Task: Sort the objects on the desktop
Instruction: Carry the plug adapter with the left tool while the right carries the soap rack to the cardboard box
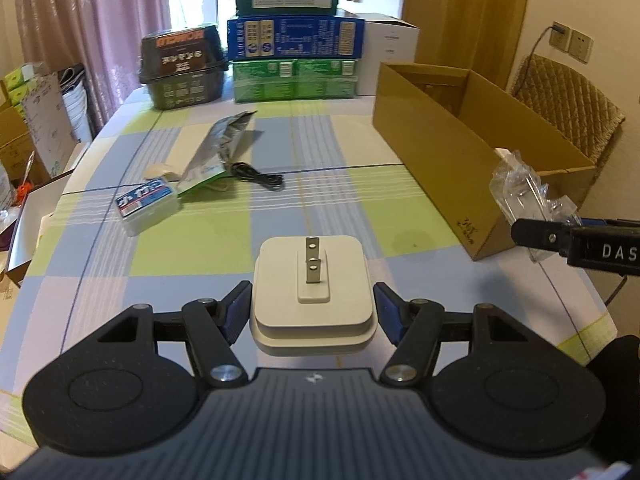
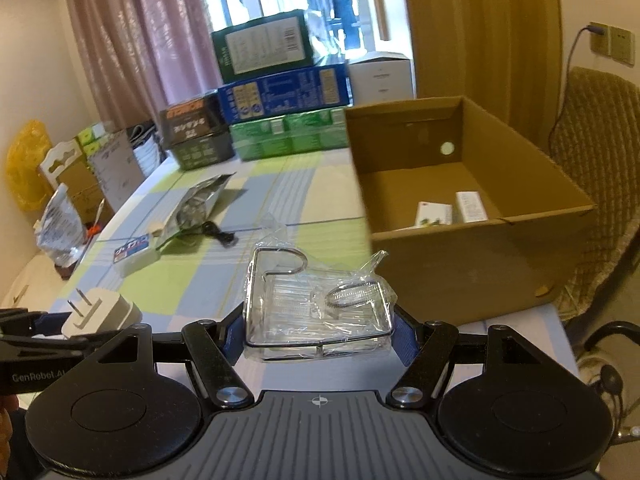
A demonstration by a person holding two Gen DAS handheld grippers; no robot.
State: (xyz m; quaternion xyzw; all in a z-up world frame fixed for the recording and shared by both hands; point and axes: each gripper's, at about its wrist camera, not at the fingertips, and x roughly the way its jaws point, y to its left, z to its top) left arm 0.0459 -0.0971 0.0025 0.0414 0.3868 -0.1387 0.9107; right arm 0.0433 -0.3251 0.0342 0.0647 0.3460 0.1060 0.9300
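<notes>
A white plug adapter (image 1: 314, 304) with two metal prongs up sits between the blue pads of my left gripper (image 1: 313, 312), which is shut on it above the checked tablecloth. In the right wrist view the same adapter (image 2: 100, 314) shows at the lower left. My right gripper (image 2: 320, 332) is shut on a clear plastic packet (image 2: 320, 304) holding a bent wire hook. That packet (image 1: 524, 188) hangs just in front of the open cardboard box (image 1: 432, 160). The box (image 2: 460, 264) holds two small white packages (image 2: 434, 214).
On the left of the table lie a small blue-and-white box (image 1: 146, 204), a foil pouch (image 1: 218, 152) and a black cable (image 1: 260, 176). Stacked cartons (image 1: 296, 36) line the far edge. A padded chair (image 1: 568, 104) stands behind the cardboard box.
</notes>
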